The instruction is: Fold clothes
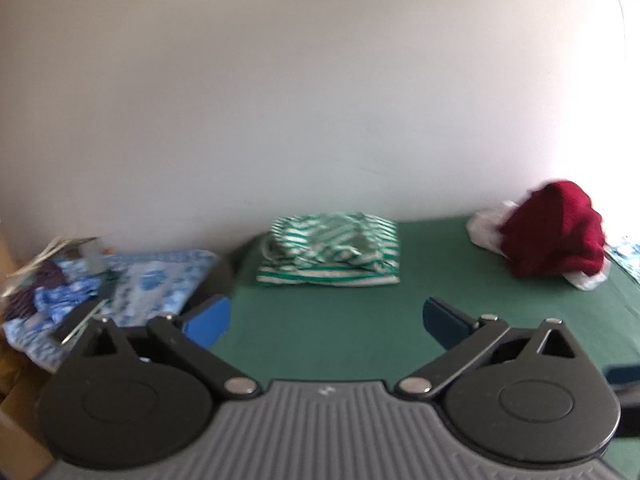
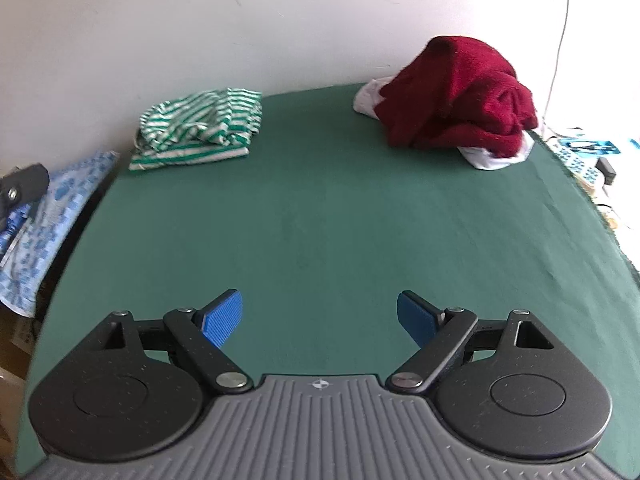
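A folded green-and-white striped garment [image 1: 330,250] [image 2: 196,132] lies at the far left of the green table [image 1: 340,328] [image 2: 320,216], against the wall. A crumpled dark red garment [image 1: 554,230] [image 2: 460,98] sits heaped on a white one [image 1: 484,230] [image 2: 494,158] at the far right. My left gripper [image 1: 326,322] stands open over the table's near left side, holding nothing. Over the near middle my right gripper [image 2: 320,320] is open too, with bare cloth between its blue pads [image 2: 222,322]. Both are well short of the clothes.
A blue-and-white patterned cloth [image 1: 132,286] [image 2: 44,216] with small clutter lies off the table's left edge. The left gripper's dark body [image 2: 22,188] shows at the left in the right wrist view. A white wall [image 1: 320,100] backs the table; a thin cable [image 2: 558,40] and oddments sit right.
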